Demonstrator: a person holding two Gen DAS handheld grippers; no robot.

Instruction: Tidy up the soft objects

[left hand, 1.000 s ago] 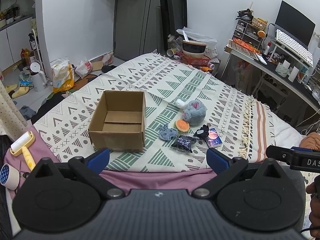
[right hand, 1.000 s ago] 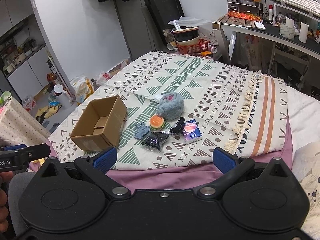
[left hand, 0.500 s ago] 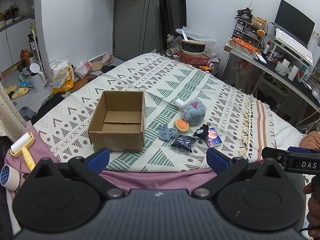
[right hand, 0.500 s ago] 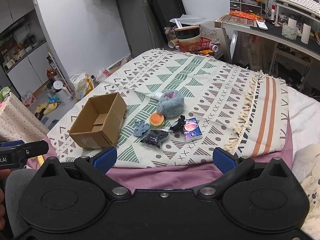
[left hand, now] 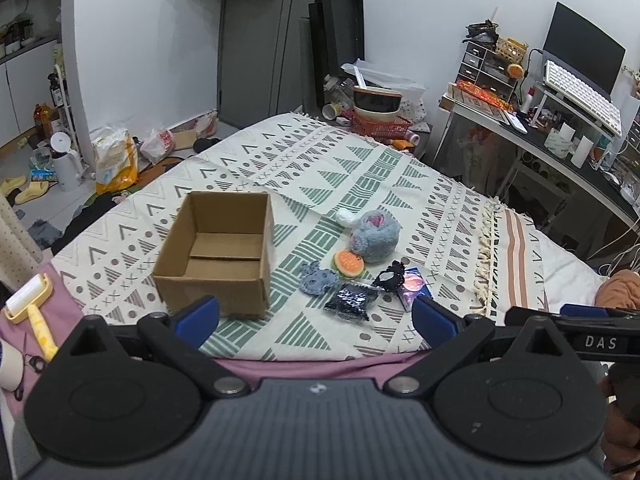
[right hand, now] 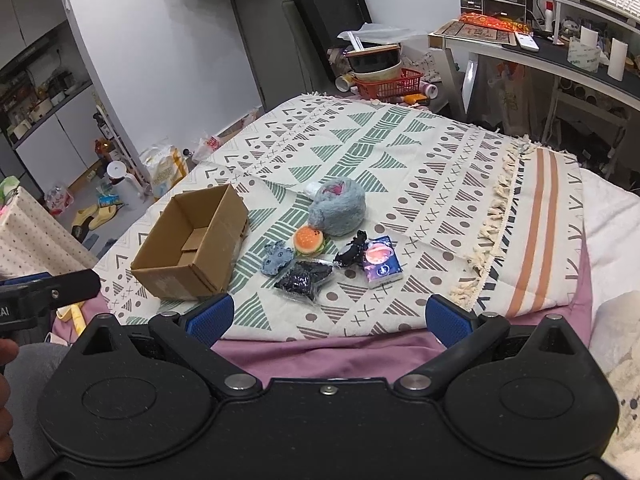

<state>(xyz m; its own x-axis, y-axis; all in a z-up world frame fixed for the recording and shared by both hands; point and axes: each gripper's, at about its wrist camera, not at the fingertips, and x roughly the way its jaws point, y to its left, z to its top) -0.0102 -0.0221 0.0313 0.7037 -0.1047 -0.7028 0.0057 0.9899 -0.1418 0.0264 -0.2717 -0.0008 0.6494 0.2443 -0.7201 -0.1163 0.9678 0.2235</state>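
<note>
Soft toys sit in a small cluster on the patterned blanket (left hand: 248, 168) over the bed: a fluffy grey-blue plush (left hand: 374, 236), an orange burger-shaped squishy (left hand: 349, 263) touching its near side, a small blue knitted toy (left hand: 318, 278) just beside that, a dark glittery pouch (left hand: 350, 300), a little black plush (left hand: 388, 277) and a small box with a planet print (left hand: 414, 286). An open cardboard box (left hand: 218, 254) stands upright just to their left, nothing visible inside it.

Both grippers are held low at the near edge of the bed, level and pointing forward over the blanket, well short of the toys. The left gripper (left hand: 316, 314) has its blue pads spread wide with nothing between them; so does the right gripper (right hand: 328, 316). Each shows at the edge of the other's view, so they hang side by side. A bit of a hand shows at the lower left of the right wrist view.

Compared with a second ago, both have crept slightly forward: the cardboard box and toys sit a touch nearer in each view, and the pads are as far apart as they were. Nothing on the blanket has shifted.
</note>
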